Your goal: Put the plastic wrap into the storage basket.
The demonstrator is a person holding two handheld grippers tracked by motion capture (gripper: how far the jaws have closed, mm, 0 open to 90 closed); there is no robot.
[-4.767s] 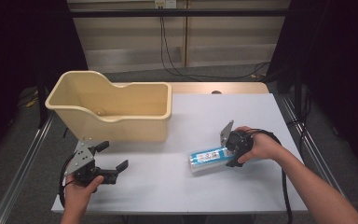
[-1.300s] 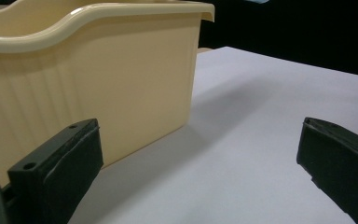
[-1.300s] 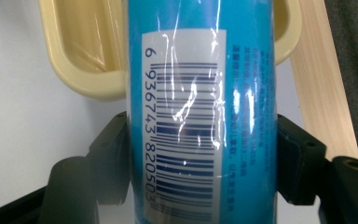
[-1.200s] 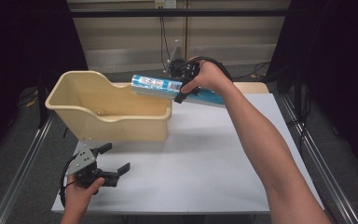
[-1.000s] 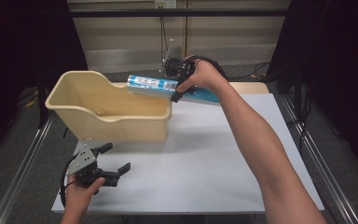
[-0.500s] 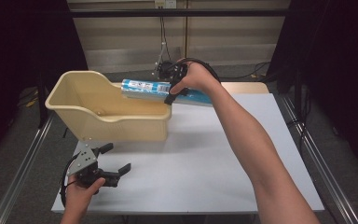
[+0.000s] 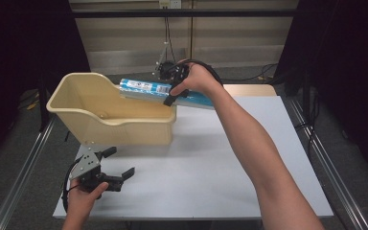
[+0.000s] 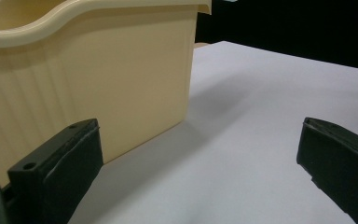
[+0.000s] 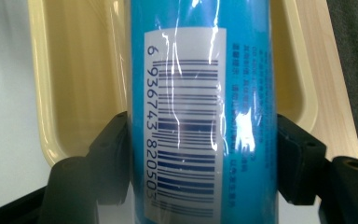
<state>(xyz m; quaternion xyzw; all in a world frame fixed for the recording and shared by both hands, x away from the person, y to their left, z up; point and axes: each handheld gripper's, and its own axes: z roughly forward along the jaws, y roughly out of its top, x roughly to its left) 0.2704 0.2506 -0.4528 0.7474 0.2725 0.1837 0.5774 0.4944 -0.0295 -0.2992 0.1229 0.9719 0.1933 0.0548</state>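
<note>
A long blue packet (image 7: pixel 148 89) with a white barcode label (image 9: pixel 186 121) hangs in the air over the right end of the cream plastic bin (image 7: pixel 91 117). My right gripper (image 7: pixel 172 91) is shut on the packet, its black jaws pressing both sides (image 9: pixel 200 154); the bin's inside (image 9: pixel 81 79) lies below it. My left gripper (image 7: pixel 112 165) rests open near the table's front left corner, in front of the bin. Its pads (image 8: pixel 72 158) stand wide apart with nothing between them, facing the bin's side wall (image 8: pixel 98 88).
The white table (image 7: pixel 220 163) stretches bare to the right of the bin. A wooden strip (image 7: pixel 249 90) runs along the far right edge. Metal rails (image 7: pixel 24 163) flank the table, and cables hang at the back wall.
My right gripper lifted the blue packet from the table and has carried it leftward over the bin's right end. The left gripper has stayed where it was.
</note>
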